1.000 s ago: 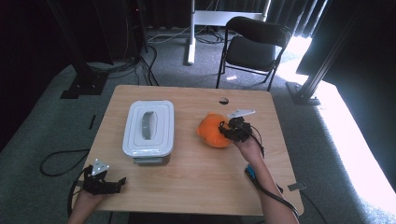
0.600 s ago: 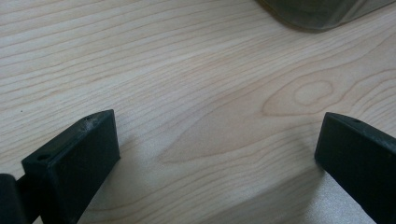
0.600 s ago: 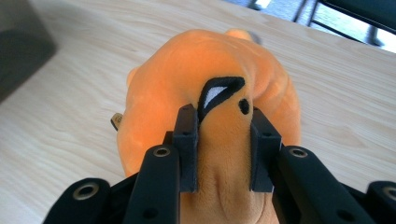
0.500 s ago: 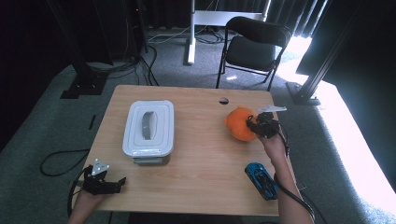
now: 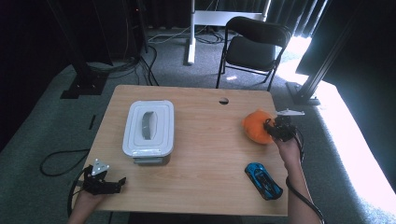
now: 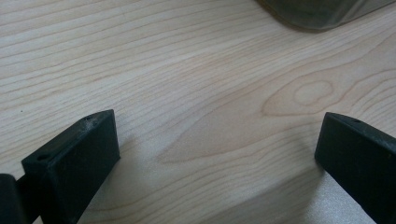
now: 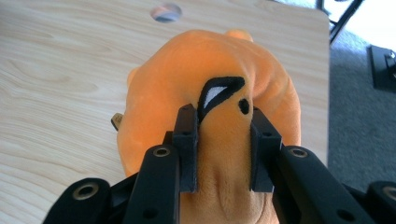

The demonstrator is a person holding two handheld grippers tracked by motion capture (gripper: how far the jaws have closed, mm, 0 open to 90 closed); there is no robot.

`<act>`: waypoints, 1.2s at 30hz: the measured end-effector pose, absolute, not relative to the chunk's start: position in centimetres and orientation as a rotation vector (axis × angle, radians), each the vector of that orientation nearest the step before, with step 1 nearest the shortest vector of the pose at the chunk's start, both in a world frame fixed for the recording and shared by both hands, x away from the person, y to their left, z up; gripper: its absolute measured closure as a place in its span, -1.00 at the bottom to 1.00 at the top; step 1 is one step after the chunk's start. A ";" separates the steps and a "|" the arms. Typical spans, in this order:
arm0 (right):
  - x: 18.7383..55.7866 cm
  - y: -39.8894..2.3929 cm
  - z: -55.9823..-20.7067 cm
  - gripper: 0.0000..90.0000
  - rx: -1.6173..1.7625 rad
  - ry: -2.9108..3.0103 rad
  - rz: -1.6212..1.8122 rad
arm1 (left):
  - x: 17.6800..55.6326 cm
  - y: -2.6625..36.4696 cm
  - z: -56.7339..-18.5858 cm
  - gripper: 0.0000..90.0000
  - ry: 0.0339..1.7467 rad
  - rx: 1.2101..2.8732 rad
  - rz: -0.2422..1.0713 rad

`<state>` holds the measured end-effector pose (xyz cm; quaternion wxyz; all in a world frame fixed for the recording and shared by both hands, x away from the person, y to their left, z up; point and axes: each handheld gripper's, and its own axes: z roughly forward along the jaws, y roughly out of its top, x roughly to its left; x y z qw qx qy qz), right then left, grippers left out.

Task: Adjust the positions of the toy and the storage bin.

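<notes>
right gripper (image 7: 222, 140) pinches a fold of the orange plush toy (image 5: 256, 126) near the table's (image 5: 205, 158) right edge; keep the pinch firm and set it down inboard. left gripper (image 6: 217, 154) rests with jaws apart over bare wood.

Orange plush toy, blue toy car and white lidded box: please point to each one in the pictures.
orange plush toy (image 7: 219, 70), right gripper view, upper body.
blue toy car (image 5: 263, 180), high view, roof.
white lidded box (image 5: 149, 127), high view, lid handle.

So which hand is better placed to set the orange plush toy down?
Right. The right gripper already has its jaws clamped on the orange plush toy near the table's right edge; the left gripper rests open at the near-left corner.
</notes>
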<state>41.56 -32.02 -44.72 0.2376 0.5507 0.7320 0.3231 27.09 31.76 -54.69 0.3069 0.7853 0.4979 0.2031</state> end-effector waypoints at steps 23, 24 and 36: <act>40.0 -33.8 -45.5 -0.65 1.545 2.053 0.954 | 27.0 31.7 -54.7 -1.00 1.312 2.081 0.537; 39.9 -33.7 -45.3 -0.69 1.538 2.062 0.963 | 27.0 31.7 -54.7 -1.00 1.313 2.080 0.537; 38.5 -31.1 -43.3 -0.72 1.343 2.090 0.995 | 27.1 31.5 -54.6 -1.00 1.330 2.075 0.533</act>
